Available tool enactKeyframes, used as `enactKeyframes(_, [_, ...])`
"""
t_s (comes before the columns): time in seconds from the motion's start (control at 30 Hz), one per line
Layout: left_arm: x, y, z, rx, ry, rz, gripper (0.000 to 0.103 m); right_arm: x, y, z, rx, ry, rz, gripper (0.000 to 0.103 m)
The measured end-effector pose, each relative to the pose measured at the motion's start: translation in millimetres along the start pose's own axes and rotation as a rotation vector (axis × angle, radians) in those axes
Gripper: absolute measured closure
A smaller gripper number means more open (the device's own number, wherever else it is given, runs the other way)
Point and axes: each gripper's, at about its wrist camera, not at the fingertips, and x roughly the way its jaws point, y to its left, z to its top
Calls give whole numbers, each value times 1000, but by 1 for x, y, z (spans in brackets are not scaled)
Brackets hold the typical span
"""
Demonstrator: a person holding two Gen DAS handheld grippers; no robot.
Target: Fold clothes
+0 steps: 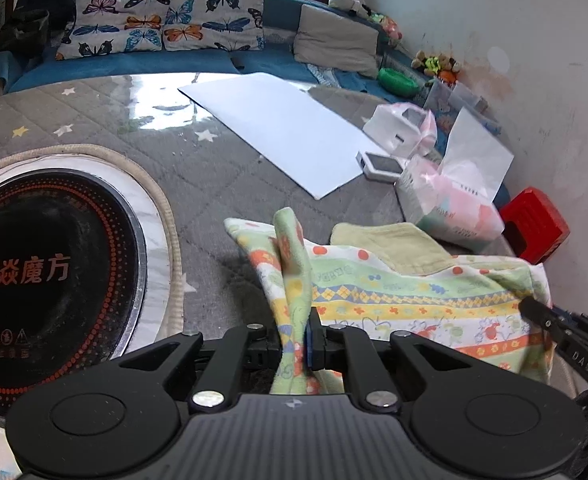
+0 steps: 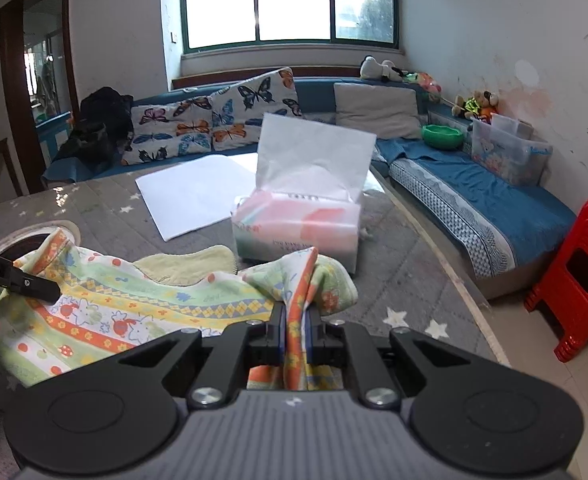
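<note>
Clamping: my left gripper [image 1: 295, 344] jaws narrow on patterned cloth [image 1: 413, 292] edge | right gripper [image 2: 295, 330] jaws narrow on opposite corner | both level, low, facing forward | cloth spread on grey quilted mat [image 1: 214, 168], tissue box [image 2: 295, 228] just behind

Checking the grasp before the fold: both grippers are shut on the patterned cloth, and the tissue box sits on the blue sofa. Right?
Not quite. The tissue box sits on the grey star-patterned table cover, not the sofa, as the right wrist view shows. The left gripper and right gripper are indeed both shut on the patterned cloth.
</note>
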Motion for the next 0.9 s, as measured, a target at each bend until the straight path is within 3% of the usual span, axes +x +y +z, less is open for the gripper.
enactKeyframes(0.57, [9, -1, -5, 88, -1, 135, 77, 15, -3, -13, 11, 66, -46, 92])
enactKeyframes(0.9, [8, -4, -14, 132, -7, 167, 64, 6, -4, -13, 3, 63, -63, 78])
